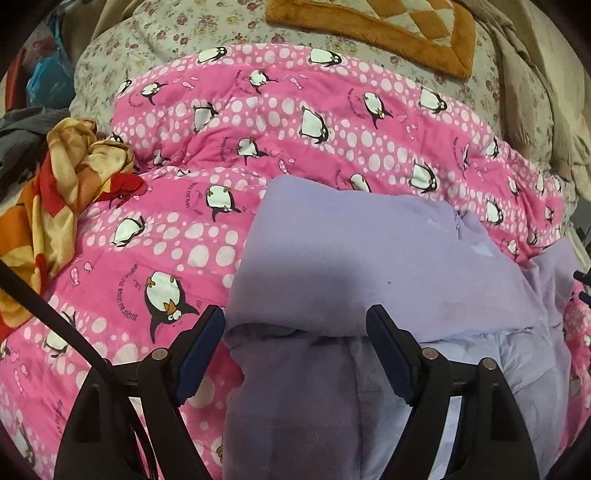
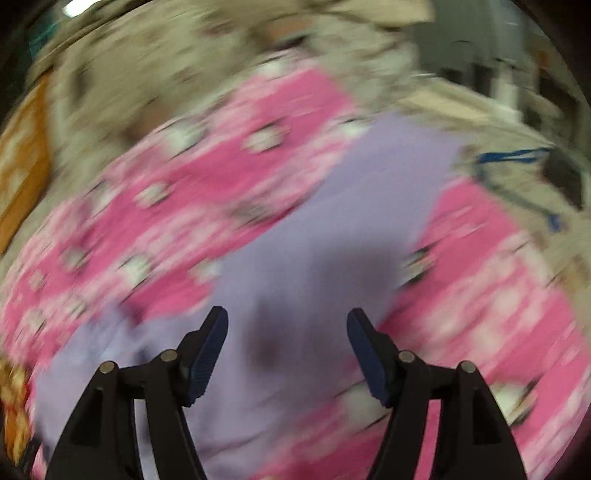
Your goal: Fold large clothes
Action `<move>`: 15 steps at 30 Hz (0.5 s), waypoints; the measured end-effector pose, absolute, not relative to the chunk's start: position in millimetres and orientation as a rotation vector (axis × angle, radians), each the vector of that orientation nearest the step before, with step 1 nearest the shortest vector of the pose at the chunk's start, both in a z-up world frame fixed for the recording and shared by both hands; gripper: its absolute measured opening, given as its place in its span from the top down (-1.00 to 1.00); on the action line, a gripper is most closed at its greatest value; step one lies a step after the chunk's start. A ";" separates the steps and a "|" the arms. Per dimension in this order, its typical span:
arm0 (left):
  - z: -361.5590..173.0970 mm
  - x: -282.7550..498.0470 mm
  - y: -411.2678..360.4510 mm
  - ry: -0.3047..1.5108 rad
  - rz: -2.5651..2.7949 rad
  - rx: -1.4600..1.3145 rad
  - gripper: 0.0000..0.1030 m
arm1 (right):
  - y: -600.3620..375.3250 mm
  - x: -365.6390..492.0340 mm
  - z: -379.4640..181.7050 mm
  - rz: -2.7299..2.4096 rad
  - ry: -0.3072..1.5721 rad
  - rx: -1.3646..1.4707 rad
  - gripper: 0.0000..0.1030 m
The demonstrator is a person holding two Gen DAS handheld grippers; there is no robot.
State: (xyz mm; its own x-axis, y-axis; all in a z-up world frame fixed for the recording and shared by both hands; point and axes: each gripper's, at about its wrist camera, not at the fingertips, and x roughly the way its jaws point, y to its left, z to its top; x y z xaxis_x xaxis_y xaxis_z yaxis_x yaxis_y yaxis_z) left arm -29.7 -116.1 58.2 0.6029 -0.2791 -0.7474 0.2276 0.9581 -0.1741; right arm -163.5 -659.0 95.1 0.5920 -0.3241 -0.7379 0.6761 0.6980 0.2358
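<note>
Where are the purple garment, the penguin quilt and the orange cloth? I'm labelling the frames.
purple garment [image 1: 351,258], left wrist view, its folded upper layer.
penguin quilt [image 1: 295,122], left wrist view, its middle.
orange cloth [image 1: 62,177], left wrist view, its crumpled heap.

Home bedroom: penguin quilt [image 1: 295,122], floral bedsheet [image 1: 177,33].

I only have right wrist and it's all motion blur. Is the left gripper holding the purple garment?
Observer: No. The left gripper is open over the purple garment, nothing pinched.
Operator: Garment folded?
Observer: Partly: its upper layer is doubled over, fold edge between the fingers.
Operator: What's to its left?
Observer: A crumpled orange-and-red cloth on the pink penguin quilt.
</note>
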 end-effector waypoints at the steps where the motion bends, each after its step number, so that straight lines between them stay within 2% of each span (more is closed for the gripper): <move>1: 57.7 -29.1 -115.2 0.877 -0.291 -0.070 0.00 | -679.1 -166.8 96.0 -0.673 0.719 0.533 -0.36; 8: 48.3 -21.0 -121.4 0.895 -0.262 -0.060 0.00 | -777.5 -173.8 85.3 -0.763 0.633 0.640 -0.34; 9: 46.9 -20.5 -122.4 0.896 -0.259 -0.055 0.00 | -781.6 -169.0 84.7 -0.757 0.617 0.625 -0.22; 10: 45.7 -20.1 -123.3 0.898 -0.257 -0.050 0.00 | -784.2 -162.1 84.1 -0.753 0.620 0.595 0.13; 11: 44.5 -19.5 -124.4 0.901 -0.255 -0.043 0.00 | -784.0 -156.2 82.7 -0.745 0.634 0.574 0.32; 12: 44.0 -19.2 -125.0 0.903 -0.253 -0.039 0.00 | -784.9 -148.7 81.6 -0.737 0.658 0.554 0.79; 15: 46.8 -19.3 -122.4 0.900 -0.258 -0.049 -0.01 | -770.3 -136.4 97.9 -0.693 0.644 0.489 0.82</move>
